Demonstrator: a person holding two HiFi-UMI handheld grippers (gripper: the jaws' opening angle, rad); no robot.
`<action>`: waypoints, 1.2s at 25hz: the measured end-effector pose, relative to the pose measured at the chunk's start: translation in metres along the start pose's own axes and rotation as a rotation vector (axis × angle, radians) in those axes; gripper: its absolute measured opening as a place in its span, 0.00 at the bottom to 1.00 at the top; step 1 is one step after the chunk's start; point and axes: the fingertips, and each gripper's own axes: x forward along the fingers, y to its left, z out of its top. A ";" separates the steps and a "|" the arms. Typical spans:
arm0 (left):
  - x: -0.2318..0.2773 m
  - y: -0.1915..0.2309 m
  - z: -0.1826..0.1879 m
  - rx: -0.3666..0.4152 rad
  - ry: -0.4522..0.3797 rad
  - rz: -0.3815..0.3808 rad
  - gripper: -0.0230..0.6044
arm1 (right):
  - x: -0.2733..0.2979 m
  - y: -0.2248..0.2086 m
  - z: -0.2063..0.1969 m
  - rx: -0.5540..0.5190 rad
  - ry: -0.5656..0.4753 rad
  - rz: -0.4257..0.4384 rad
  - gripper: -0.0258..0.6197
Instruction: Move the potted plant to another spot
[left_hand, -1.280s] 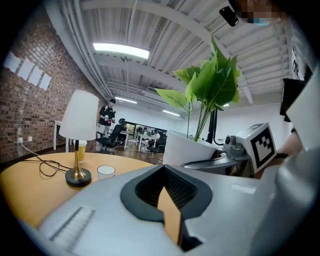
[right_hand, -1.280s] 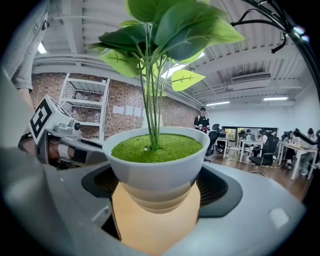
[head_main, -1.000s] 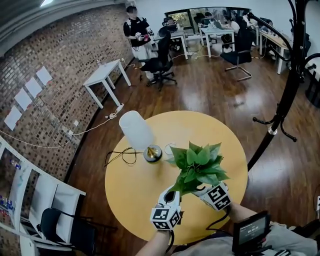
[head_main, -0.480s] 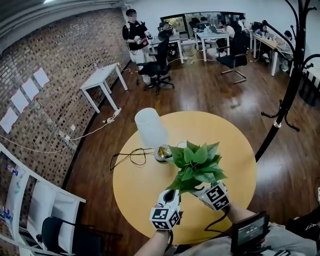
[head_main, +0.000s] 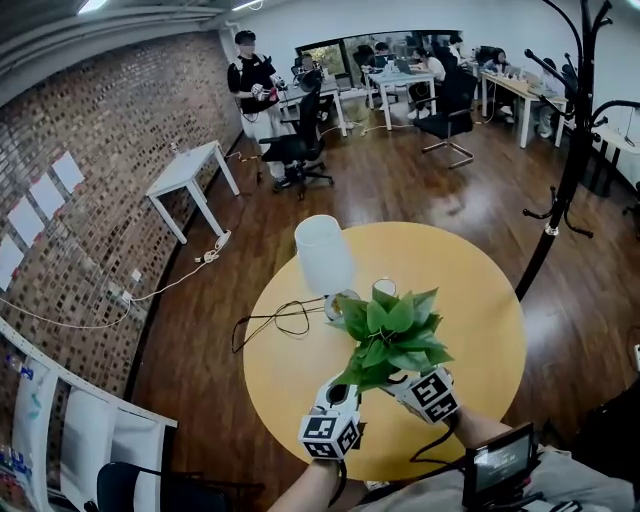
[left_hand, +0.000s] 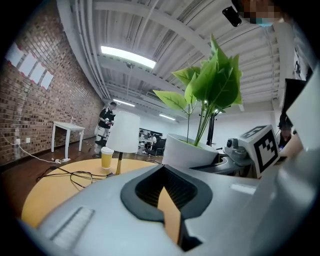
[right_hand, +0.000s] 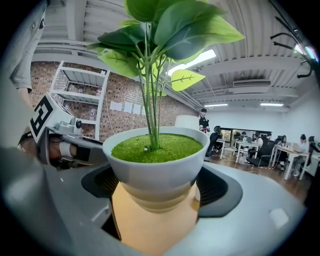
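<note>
The potted plant (head_main: 392, 335) is being held clear of the round table (head_main: 480, 300), its white pot clamped by the right gripper (head_main: 400, 383). The left gripper (head_main: 345, 392) is being kept just beside it, jaws slightly parted on nothing. The lamp (head_main: 325, 255) is being seen nearer the leaves than a second ago, so the move is judged under way, with no set-down begun.
</note>
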 end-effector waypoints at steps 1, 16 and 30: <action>-0.007 0.007 0.000 0.001 0.004 -0.006 0.04 | 0.005 0.009 0.003 -0.001 0.000 -0.005 0.80; -0.037 0.041 0.013 0.017 0.006 0.027 0.04 | 0.033 0.044 0.012 0.016 -0.002 0.023 0.80; -0.016 0.065 -0.011 0.004 0.059 0.092 0.04 | 0.065 0.037 -0.017 0.044 0.027 0.091 0.80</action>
